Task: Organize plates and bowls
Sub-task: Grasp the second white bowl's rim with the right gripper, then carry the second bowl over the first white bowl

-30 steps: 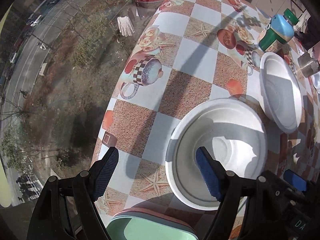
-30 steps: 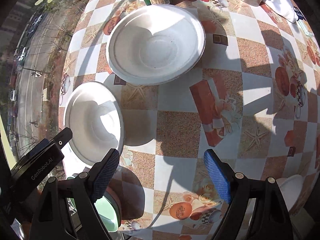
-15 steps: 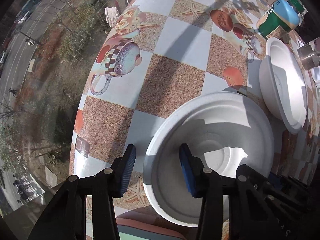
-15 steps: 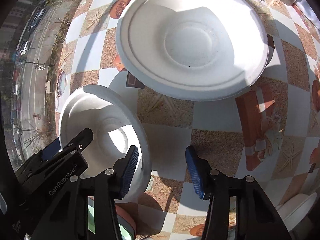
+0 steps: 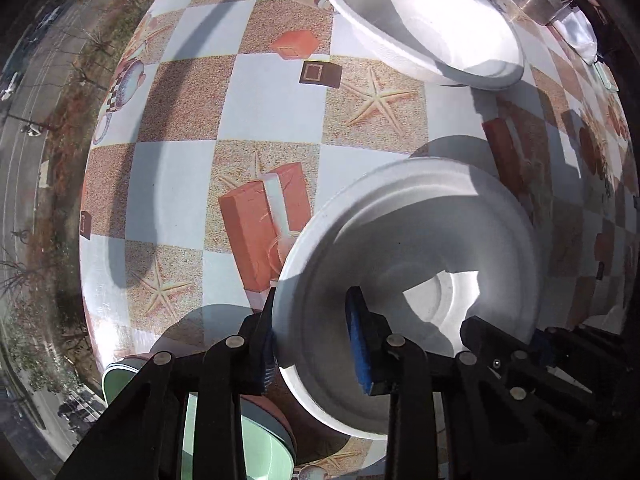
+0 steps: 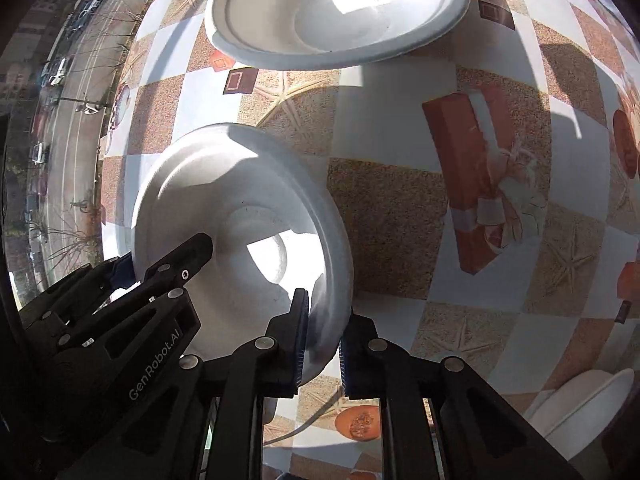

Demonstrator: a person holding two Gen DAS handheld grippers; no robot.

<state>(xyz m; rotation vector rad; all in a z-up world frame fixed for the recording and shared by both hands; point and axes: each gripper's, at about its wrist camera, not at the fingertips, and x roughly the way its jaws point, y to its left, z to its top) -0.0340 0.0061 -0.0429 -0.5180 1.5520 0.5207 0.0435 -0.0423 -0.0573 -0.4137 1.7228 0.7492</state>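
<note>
Left wrist view: both tools, left [image 5: 312, 340] and right [image 6: 322, 340], now pinching the near bowl's [image 5: 420, 240] rim, formerly spread.

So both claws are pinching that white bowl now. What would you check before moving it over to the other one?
1. Left gripper fingers straddle the held bowl rim: ok.
2. Right gripper fingers clamp the opposite rim: ok.
3. Bowl clear of the table: cannot tell.
4. Second bowl upright and empty: ok.
5. Path across the tablecloth between the bowls clear: ok.
6. Green dish beneath the left gripper out of the way: cannot tell.
</note>
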